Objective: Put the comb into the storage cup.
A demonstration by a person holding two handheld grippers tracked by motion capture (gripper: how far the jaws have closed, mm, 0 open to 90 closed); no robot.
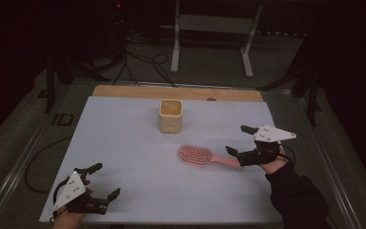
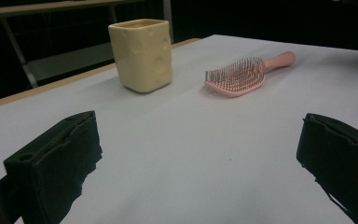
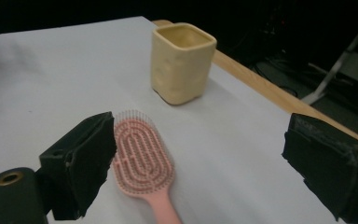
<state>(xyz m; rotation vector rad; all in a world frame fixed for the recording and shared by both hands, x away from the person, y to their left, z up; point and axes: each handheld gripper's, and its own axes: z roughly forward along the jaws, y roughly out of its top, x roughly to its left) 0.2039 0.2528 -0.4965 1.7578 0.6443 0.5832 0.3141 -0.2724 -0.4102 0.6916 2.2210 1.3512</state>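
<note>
Pink against the pale table (image 1: 124, 143), the brush (image 1: 196, 155) lies flat with its bristles up, head pointing toward the left and handle reaching toward our right hand. Just behind it, near the far edge, stands the yellow cup (image 1: 171, 116), upright and apart from the brush.

We judge this to be the approach to the brush. Our right tool (image 1: 240, 139) hovers over the handle end with its jaws spread wide and nothing between them; in the right gripper view the brush head (image 3: 142, 154) sits beside the near jaw and the handle runs down between the two. Our left tool (image 1: 106, 179) rests at the near left corner of the table, well away from both things, also wide open and empty.

The next move, as we see it, calls for lowering the right tool so the jaws straddle the thin handle, then closing on it squarely; the handle is slim and lies flat, so the jaws must come nearly down to the table to catch it. The cup looks like the likely place for the brush afterwards.
</note>
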